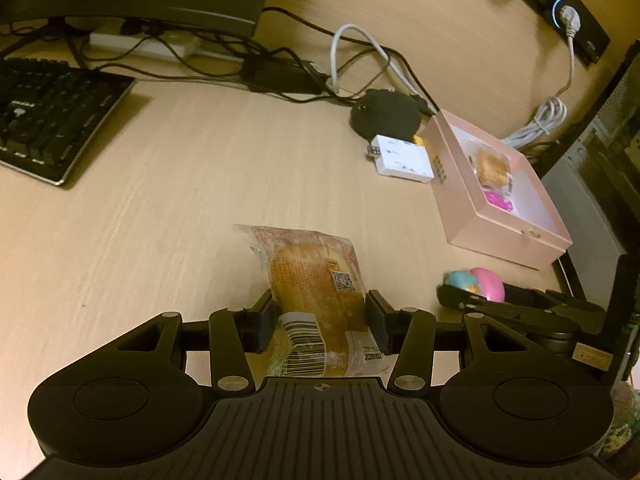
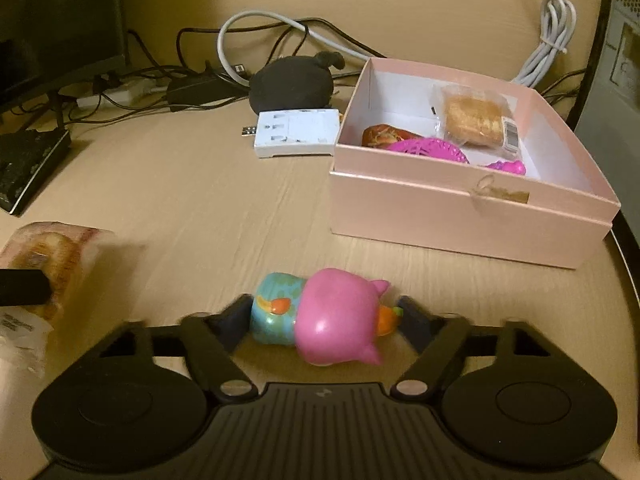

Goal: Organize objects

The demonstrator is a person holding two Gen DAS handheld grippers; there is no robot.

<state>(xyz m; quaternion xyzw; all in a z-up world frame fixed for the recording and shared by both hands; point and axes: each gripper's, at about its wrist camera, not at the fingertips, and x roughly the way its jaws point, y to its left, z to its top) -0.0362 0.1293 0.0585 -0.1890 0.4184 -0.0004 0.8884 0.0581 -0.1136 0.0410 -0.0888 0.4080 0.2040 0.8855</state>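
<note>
My left gripper (image 1: 320, 320) is shut on a wrapped bread roll (image 1: 312, 280), its pads pressing both sides of the clear packet just above the wooden desk (image 1: 192, 184). The roll (image 2: 48, 256) also shows at the left edge of the right wrist view. A toy figure (image 2: 340, 320) with a pink head and blue body lies sideways on the desk. My right gripper (image 2: 322, 310) has a blurred finger against each end of it. An open pink box (image 2: 460, 216) stands beyond to the right, holding a wrapped pastry (image 2: 474, 120), a magenta plastic piece (image 2: 428, 148) and a reddish packet (image 2: 384, 136).
A white adapter (image 2: 296, 132) and a black rounded object (image 2: 292, 84) sit left of the box, with tangled cables (image 2: 248, 28) behind them. A black keyboard (image 1: 52, 116) and a monitor base (image 1: 132, 0) occupy the far left. The desk's edge curves at the right (image 2: 624, 264).
</note>
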